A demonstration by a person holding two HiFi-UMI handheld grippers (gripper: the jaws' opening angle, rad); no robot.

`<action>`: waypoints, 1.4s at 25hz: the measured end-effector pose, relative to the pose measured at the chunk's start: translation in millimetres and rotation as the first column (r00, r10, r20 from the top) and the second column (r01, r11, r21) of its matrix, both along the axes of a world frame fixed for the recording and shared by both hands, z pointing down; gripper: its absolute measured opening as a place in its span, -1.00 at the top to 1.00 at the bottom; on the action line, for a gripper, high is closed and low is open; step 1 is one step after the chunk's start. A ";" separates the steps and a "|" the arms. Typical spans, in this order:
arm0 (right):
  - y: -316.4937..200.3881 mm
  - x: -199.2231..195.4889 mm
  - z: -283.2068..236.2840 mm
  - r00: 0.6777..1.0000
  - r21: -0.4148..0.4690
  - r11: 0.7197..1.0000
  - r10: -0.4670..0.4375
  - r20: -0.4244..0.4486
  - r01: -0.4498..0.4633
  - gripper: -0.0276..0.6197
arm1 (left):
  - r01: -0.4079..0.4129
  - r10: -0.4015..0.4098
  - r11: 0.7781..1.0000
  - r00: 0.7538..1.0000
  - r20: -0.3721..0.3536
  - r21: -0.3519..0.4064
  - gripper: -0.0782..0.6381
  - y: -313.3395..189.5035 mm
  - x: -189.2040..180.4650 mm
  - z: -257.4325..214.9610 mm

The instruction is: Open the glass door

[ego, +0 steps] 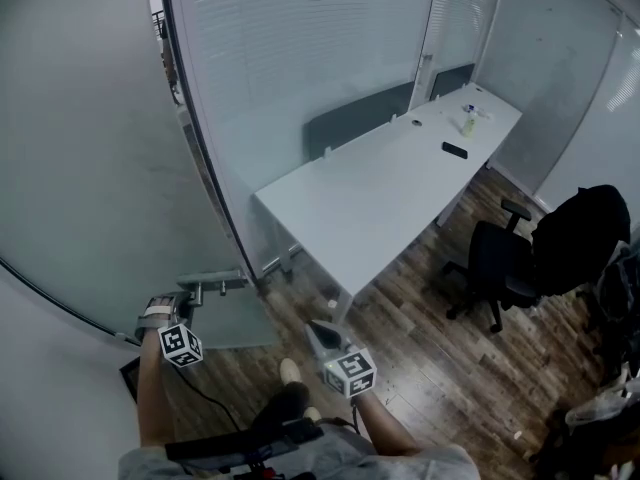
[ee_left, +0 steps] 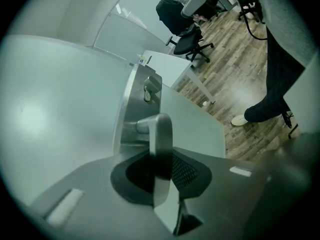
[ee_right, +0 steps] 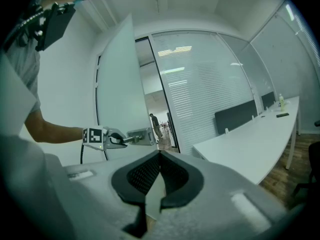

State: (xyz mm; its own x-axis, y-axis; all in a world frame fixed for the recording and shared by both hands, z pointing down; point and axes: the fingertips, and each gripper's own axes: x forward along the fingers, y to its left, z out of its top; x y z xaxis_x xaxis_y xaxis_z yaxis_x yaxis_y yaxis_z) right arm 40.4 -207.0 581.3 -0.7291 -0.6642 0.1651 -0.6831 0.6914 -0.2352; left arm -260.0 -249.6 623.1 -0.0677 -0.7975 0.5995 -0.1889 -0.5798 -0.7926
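Observation:
The frosted glass door (ego: 90,168) stands swung open at the left. My left gripper (ego: 178,306) is shut on its metal lever handle (ego: 215,284). In the left gripper view the handle (ee_left: 161,134) runs between the jaws of my left gripper (ee_left: 162,166), with the lock plate (ee_left: 137,104) just behind. My right gripper (ego: 322,336) hangs free to the right of the door's edge. Seen in its own view, the right gripper (ee_right: 160,156) is shut with nothing in it. That view also shows the left gripper (ee_right: 116,140) on the handle (ee_right: 132,138).
A long white desk (ego: 400,178) runs along the blinded glass wall (ego: 300,58), with a bottle (ego: 468,120) and a phone (ego: 454,149) on it. A black office chair (ego: 500,268) stands on the wood floor at right. A person (ee_right: 152,121) is far off through the doorway.

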 end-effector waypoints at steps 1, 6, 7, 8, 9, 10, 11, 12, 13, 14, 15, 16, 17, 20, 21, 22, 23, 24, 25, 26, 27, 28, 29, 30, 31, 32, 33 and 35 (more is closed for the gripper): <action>6.4 0.5 0.9 1.000 -0.002 1.000 -0.002 -0.002 0.002 0.91 | -0.001 0.001 1.000 1.000 0.000 0.000 0.59 4.9 0.2 0.6; 30.2 11.2 -4.1 1.000 0.000 1.000 0.016 -0.008 -0.016 0.91 | -0.006 0.006 1.000 1.000 0.002 -0.001 0.58 28.0 2.5 -5.2; 32.2 12.5 -5.1 1.000 0.000 1.000 0.021 -0.006 -0.021 0.91 | -0.006 0.006 1.000 1.000 0.002 -0.001 0.58 30.9 2.2 -4.9; 34.0 13.7 -5.0 1.000 -0.001 1.000 0.024 -0.004 -0.024 0.91 | -0.006 0.006 1.000 1.000 0.001 -0.002 0.58 33.3 2.2 -4.1; 35.7 15.0 -4.5 1.000 -0.003 1.000 0.028 -0.001 -0.028 0.91 | -0.006 0.006 1.000 1.000 -0.001 -0.003 0.58 35.6 2.7 -3.2; 37.7 16.3 -3.6 1.000 -0.005 1.000 0.031 0.001 -0.031 0.91 | -0.008 0.008 1.000 1.000 -0.002 -0.004 0.58 38.1 3.8 -2.6; 40.8 17.0 -2.9 0.999 -0.005 0.999 0.032 0.003 -0.032 0.91 | -0.010 0.010 1.000 1.000 -0.003 -0.005 0.58 41.6 5.1 -2.1; 44.9 16.7 -2.7 1.000 -0.005 1.000 0.029 0.005 -0.029 0.91 | -0.013 0.013 1.000 1.000 -0.003 -0.004 0.57 46.0 6.1 -1.9; 49.4 15.6 -3.1 1.000 -0.005 1.000 0.026 0.006 -0.025 0.91 | -0.016 0.016 1.000 1.000 -0.004 -0.004 0.57 50.8 6.8 -1.8; 53.5 14.3 -3.7 1.000 -0.003 1.000 0.022 0.004 -0.022 0.91 | -0.019 0.019 1.000 1.000 -0.004 -0.002 0.57 55.1 7.2 -1.7; 56.9 12.8 -4.2 1.000 0.000 1.000 0.020 0.000 -0.020 0.91 | -0.023 0.023 1.000 1.000 -0.005 -0.001 0.57 58.4 7.6 -1.4; 59.9 11.0 -4.5 1.000 0.003 1.000 0.019 -0.002 -0.019 0.91 | -0.027 0.027 1.000 1.000 -0.005 -0.001 0.57 61.0 8.0 -0.8; 63.5 8.8 -4.7 1.000 0.005 1.000 0.017 -0.003 -0.017 0.91 | -0.032 0.032 0.999 0.999 -0.006 -0.002 0.57 64.0 8.1 -0.1; 79.0 2.9 -5.0 1.000 0.001 1.000 0.018 -0.005 -0.018 0.91 | -0.045 0.045 0.999 0.999 -0.007 -0.007 0.57 77.4 8.1 0.4; 84.5 1.8 -4.6 1.000 -0.001 1.000 0.022 -0.006 -0.022 0.91 | -0.051 0.051 0.999 0.999 -0.007 -0.007 0.57 82.1 8.2 0.8; 89.5 0.8 -3.7 1.000 -0.004 1.000 0.028 -0.007 -0.028 0.91 | -0.058 0.058 0.998 0.998 -0.008 -0.006 0.57 86.1 8.3 1.6; 94.3 -0.2 -2.7 0.999 -0.005 0.999 0.034 -0.009 -0.035 0.91 | -0.066 0.066 0.998 0.998 -0.008 -0.006 0.57 89.5 8.4 2.5; 99.3 -1.1 -1.9 0.999 -0.006 0.999 0.042 -0.011 -0.042 0.91 | -0.075 0.074 0.997 0.997 -0.008 -0.007 0.57 92.9 8.8 3.3; 104.5 -2.1 -1.3 0.999 -0.007 0.999 0.049 -0.012 -0.049 0.91 | -0.083 0.083 0.997 0.997 -0.008 -0.008 0.57 96.7 9.2 3.8; 109.7 -3.1 -0.8 0.998 -0.008 0.998 0.056 -0.012 -0.057 0.91 | -0.091 0.091 0.996 0.996 -0.008 -0.009 0.57 100.8 9.6 4.1; 114.4 -3.9 -0.4 0.998 -0.008 0.998 0.065 -0.012 -0.065 0.91 | -0.099 0.099 0.995 0.995 -0.008 -0.009 0.57 105.0 9.9 4.5; 118.8 -4.5 0.3 0.997 -0.010 0.997 0.074 -0.012 -0.074 0.91 | -0.107 0.107 0.994 0.994 -0.007 -0.008 0.57 109.2 10.3 5.1; 123.1 -5.1 0.7 0.996 -0.009 0.997 0.083 -0.012 -0.083 0.91 | -0.115 0.114 0.993 0.993 -0.007 -0.007 0.57 113.4 10.7 5.8; 127.8 -5.9 0.5 0.996 -0.007 0.996 0.091 -0.011 -0.091 0.91 | -0.122 0.122 0.993 0.993 -0.005 -0.006 0.57 117.8 11.1 6.5; 132.9 -6.9 -0.2 0.995 -0.004 0.995 0.098 -0.010 -0.098 0.91 | -0.129 0.129 0.992 0.992 -0.004 -0.006 0.57 122.5 11.6 7.0; 138.4 -8.0 -1.4 0.994 -0.005 0.994 0.105 -0.010 -0.105 0.91 | -0.136 0.136 0.991 0.991 -0.003 -0.006 0.57 127.4 12.0 7.1; 143.5 -8.9 -2.8 0.994 -0.006 0.994 0.113 -0.012 -0.113 0.91 | -0.144 0.144 0.990 0.990 -0.002 -0.006 0.57 132.0 12.3 6.2; 151.4 -10.0 -5.9 0.991 -0.007 0.992 0.129 -0.020 -0.129 0.91 | -0.160 0.160 0.987 0.987 -0.001 -0.005 0.58 139.5 12.8 2.4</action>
